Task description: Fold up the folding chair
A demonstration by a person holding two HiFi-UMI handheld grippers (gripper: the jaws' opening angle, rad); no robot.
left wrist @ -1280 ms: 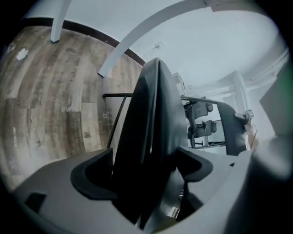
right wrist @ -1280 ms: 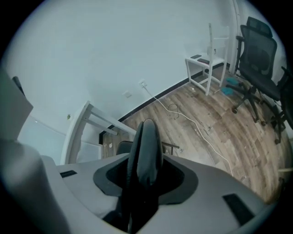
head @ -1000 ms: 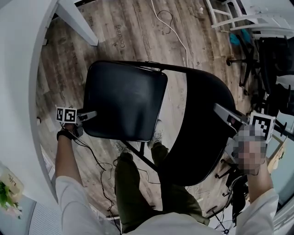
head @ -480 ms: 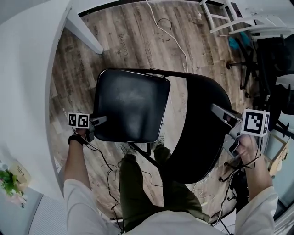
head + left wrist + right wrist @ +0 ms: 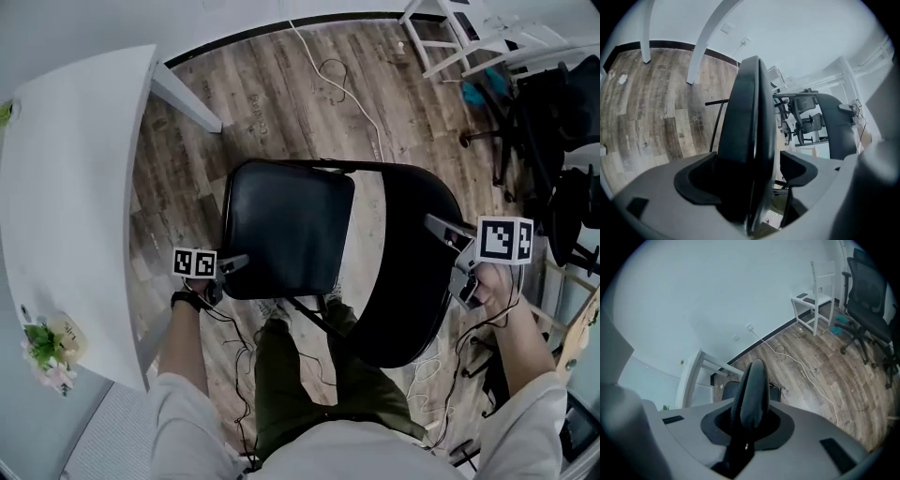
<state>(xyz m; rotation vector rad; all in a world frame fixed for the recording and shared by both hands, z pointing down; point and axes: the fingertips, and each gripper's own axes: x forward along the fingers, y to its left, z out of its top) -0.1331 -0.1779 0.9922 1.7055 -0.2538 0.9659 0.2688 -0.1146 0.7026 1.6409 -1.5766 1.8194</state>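
The black folding chair stands over the wooden floor in the head view. Its padded seat [image 5: 286,230] is on the left and its curved backrest [image 5: 408,272] on the right. My left gripper [image 5: 230,265] is shut on the seat's near left edge. In the left gripper view the seat [image 5: 747,117] runs edge-on between the jaws of the left gripper [image 5: 750,173]. My right gripper [image 5: 441,228] is shut on the backrest's right rim. In the right gripper view the backrest rim [image 5: 751,385] stands between the jaws of the right gripper [image 5: 747,420].
A white table [image 5: 66,187] lies at the left, with a small plant [image 5: 47,347] near its edge. A white cable [image 5: 361,94] trails over the floor beyond the chair. A white stool [image 5: 450,37] and a black office chair [image 5: 553,122] stand at the right. My legs [image 5: 309,375] are under the chair.
Both grippers have risen with the chair still held. The seat's near edge has lifted and the seat now looks narrower and closer to the backrest.
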